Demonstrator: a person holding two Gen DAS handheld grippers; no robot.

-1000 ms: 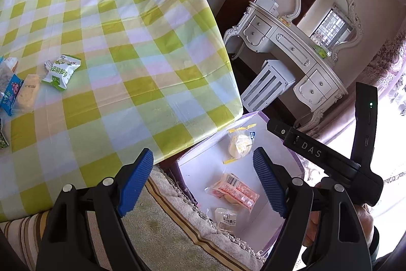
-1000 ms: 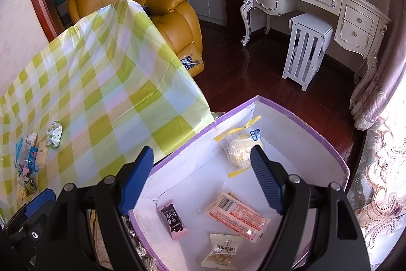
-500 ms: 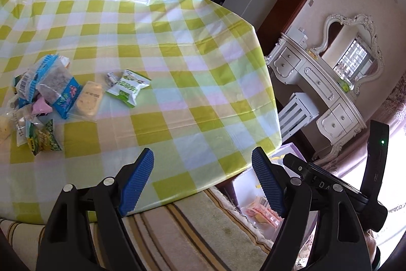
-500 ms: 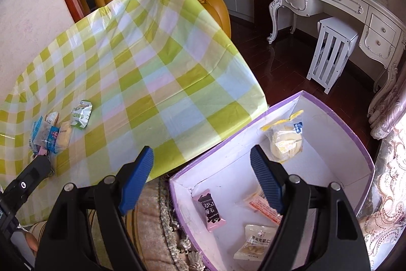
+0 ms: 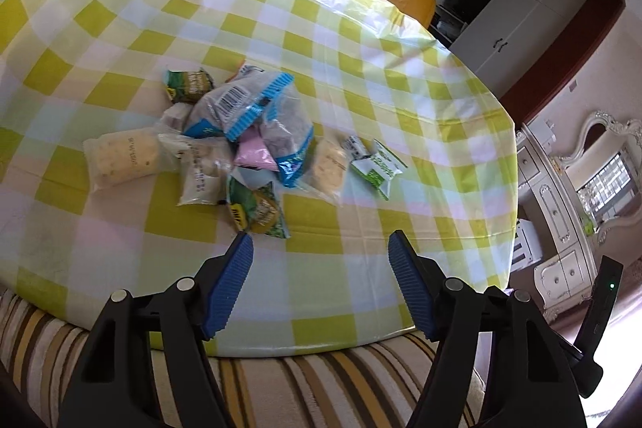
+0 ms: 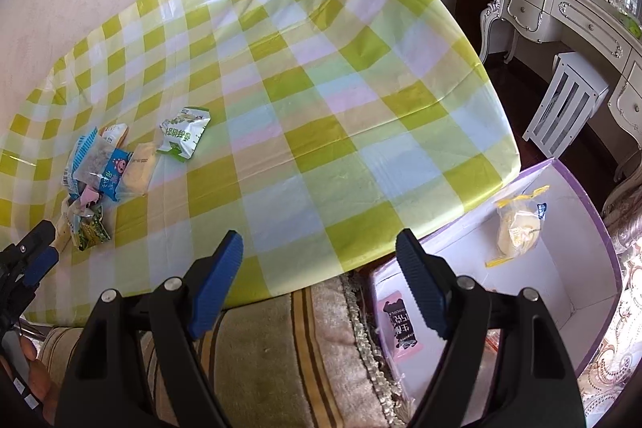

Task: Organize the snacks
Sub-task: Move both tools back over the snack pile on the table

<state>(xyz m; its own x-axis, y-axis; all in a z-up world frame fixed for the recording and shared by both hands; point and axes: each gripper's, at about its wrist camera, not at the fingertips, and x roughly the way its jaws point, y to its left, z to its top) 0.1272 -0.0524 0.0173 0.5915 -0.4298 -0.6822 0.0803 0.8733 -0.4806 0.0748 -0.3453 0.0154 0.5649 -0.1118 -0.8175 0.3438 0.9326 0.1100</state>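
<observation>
Fetching step: left gripper, jaws apart and empty, hovers just short of the snack pile. Right gripper, jaws likewise apart and empty, hangs between pile and box. Next, probably: close on the nearest packet.

Snack packets heaped on the worktop, toward its left side. Box on the floor right of the worktop, below its edge, with wrapped bun and bar inside.
</observation>
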